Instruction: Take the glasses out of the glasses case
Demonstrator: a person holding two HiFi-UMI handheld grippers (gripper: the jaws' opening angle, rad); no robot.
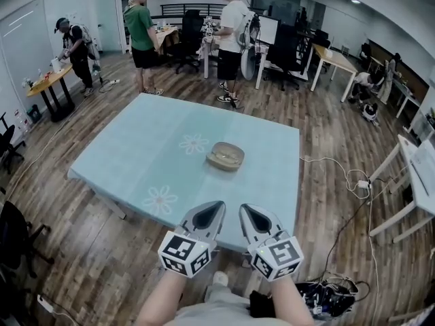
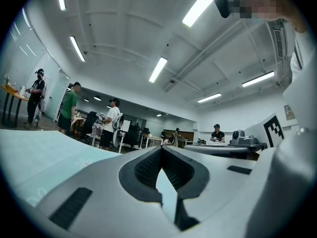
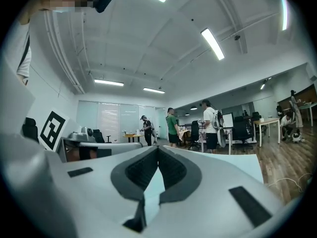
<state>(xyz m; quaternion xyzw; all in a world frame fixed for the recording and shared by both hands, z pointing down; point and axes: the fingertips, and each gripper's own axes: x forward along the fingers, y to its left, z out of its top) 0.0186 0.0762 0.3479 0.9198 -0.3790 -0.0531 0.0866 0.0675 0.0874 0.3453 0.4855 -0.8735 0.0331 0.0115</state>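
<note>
Tan and oval, the glasses case [image 1: 225, 155] lies on the pale teal, flower-printed table [image 1: 129, 158], a little right of its middle and well apart from both tools. The grey two-jaw left gripper [image 1: 217, 208] and the matching right gripper [image 1: 245, 210] hover side by side over the table's near edge, pointing level toward the case. Each has its jaws pressed together at the tips, with nothing between them. Whether the case's lid is raised cannot be made out.

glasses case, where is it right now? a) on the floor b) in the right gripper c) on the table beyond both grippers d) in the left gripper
c: the glasses case lies on the table, apart from the left gripper and the right gripper, both shut and empty.
</note>
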